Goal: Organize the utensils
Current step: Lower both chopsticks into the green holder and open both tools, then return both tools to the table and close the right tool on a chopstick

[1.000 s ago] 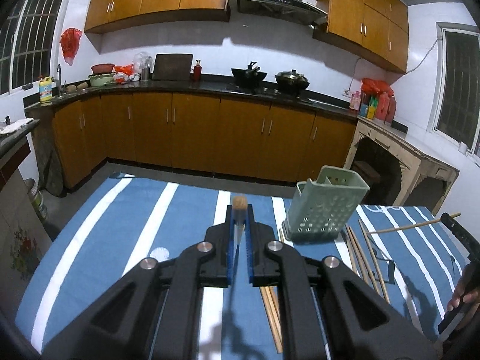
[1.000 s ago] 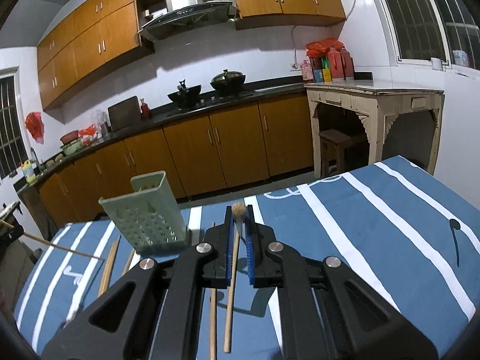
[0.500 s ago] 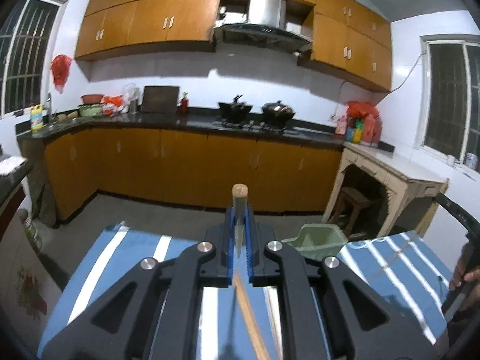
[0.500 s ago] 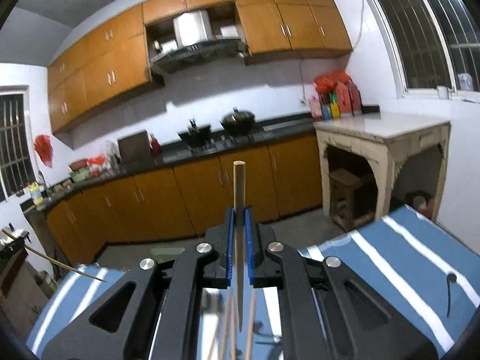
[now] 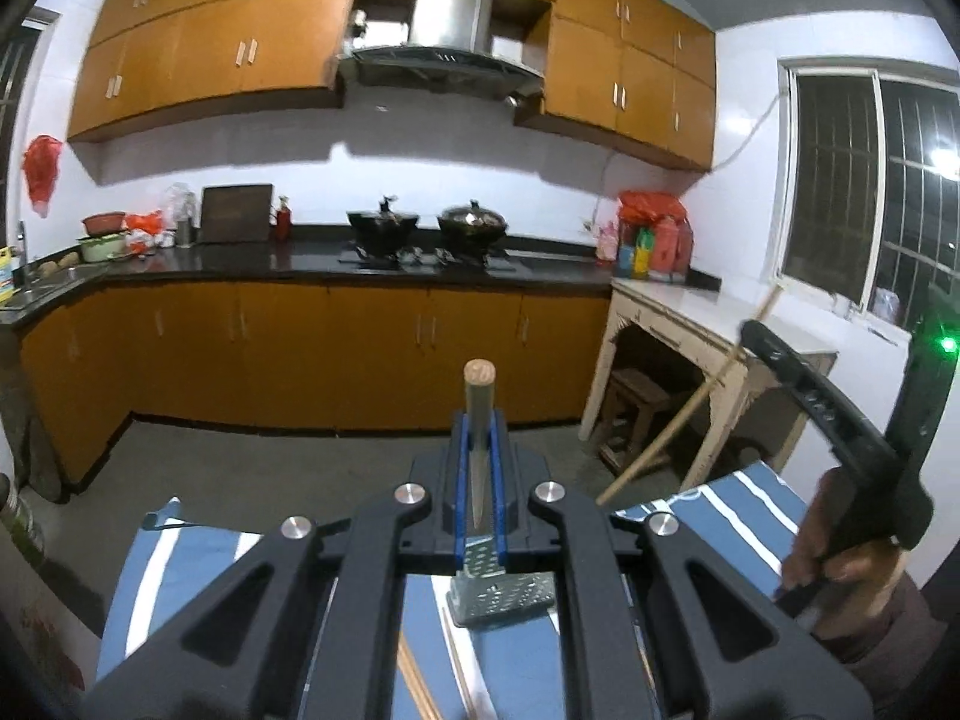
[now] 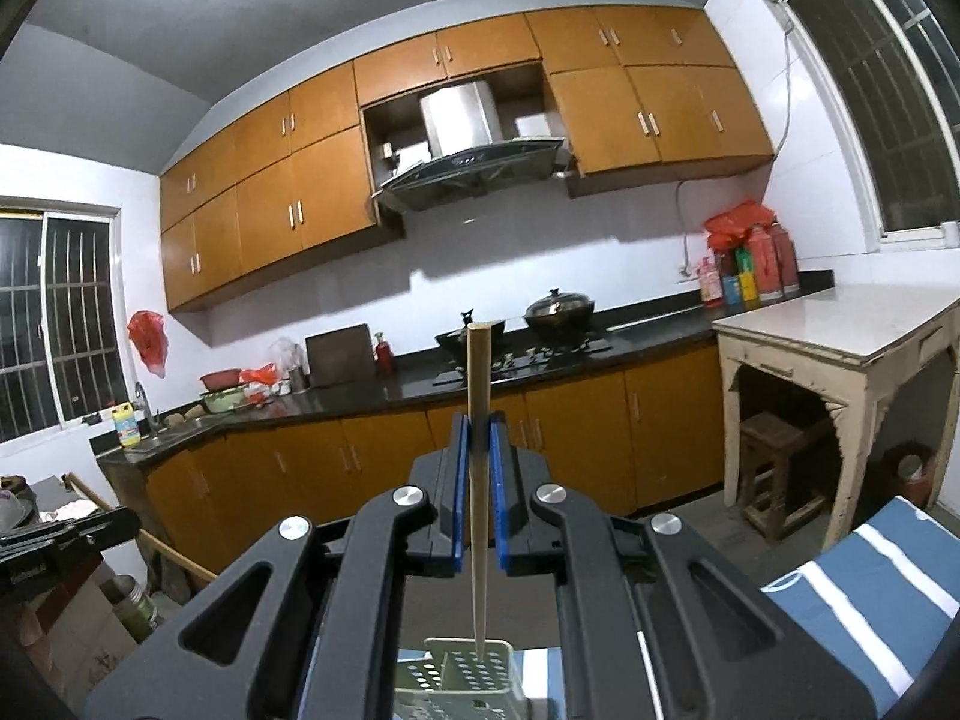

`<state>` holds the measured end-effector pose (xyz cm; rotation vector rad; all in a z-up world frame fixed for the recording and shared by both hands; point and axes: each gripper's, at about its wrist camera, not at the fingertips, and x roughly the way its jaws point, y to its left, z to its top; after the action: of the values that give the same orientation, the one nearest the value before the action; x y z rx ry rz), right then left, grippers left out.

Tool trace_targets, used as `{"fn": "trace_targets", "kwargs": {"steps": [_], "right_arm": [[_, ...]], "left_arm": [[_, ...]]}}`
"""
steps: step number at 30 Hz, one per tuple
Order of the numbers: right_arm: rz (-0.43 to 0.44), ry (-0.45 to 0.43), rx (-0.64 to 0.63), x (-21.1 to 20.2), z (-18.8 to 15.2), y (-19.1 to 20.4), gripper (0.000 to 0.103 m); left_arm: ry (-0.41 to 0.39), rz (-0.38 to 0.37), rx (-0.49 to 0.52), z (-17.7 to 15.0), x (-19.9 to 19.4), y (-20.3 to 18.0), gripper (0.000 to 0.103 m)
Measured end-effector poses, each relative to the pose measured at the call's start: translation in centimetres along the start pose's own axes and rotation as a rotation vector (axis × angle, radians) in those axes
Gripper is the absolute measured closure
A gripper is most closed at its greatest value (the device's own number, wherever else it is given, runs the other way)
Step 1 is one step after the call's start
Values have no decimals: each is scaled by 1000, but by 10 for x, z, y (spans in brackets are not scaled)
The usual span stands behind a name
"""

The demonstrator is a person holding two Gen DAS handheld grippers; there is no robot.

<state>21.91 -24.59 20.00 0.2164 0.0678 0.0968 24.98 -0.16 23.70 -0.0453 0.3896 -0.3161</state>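
Left gripper [image 5: 478, 450]: jaws closed on a chopstick [image 5: 478, 420], round wooden butt up, shaft running down between the blue pads [image 5: 459, 480]. Pale green perforated utensil holder [image 5: 501, 591] below and just beyond the fingers, standing on the blue-and-white striped tablecloth [image 5: 750, 516]. More loose chopsticks [image 5: 417, 690] lying flat on the cloth, near side, left of the holder.

Right gripper [image 6: 478, 450]: jaws clamped on a second chopstick [image 6: 478, 480], square end up, held upright, thin tip down over the open top of the utensil holder [image 6: 462, 672]. Tip at or just inside the rim; cannot tell which compartment. Striped cloth [image 6: 840, 588] visible at lower right.

Seen from the left wrist view: right-hand tool [image 5: 840, 420] far right, its chopstick [image 5: 690, 402] slanting across. Hand [image 5: 840, 546] wrapped on the handle.

Background: counter with two dark woks [image 5: 429, 222], range hood [image 5: 444, 54], orange cabinets [image 5: 300, 348], white side table [image 6: 840, 330] at right.
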Motion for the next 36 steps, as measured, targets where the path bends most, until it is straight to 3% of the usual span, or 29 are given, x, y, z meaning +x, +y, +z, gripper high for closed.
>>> {"fn": "trace_targets", "kwargs": {"steps": [7,20,22,24,25,36], "right_arm": [[-2,87,-4,28,-29,-2,95],[11,241,46,48,-62,-12,94],[11,243,44,45,-61,-12,90],[3,235,47,40,-58,-14,70],[-1,230,49,39,-57,-15,65],[-44,225,57,-1,-55,-33,62]], "left_arm": [[120,-21,-18,-19,52,-1,95],[236,12,-36,-64,105,9,95],[235,28,-38,-68,105,12,94],[231,37,-37,-68,104,14,91],[227,45,-35,-68,102,15,90],[165,107,-59,-72,53,30,78]]}}
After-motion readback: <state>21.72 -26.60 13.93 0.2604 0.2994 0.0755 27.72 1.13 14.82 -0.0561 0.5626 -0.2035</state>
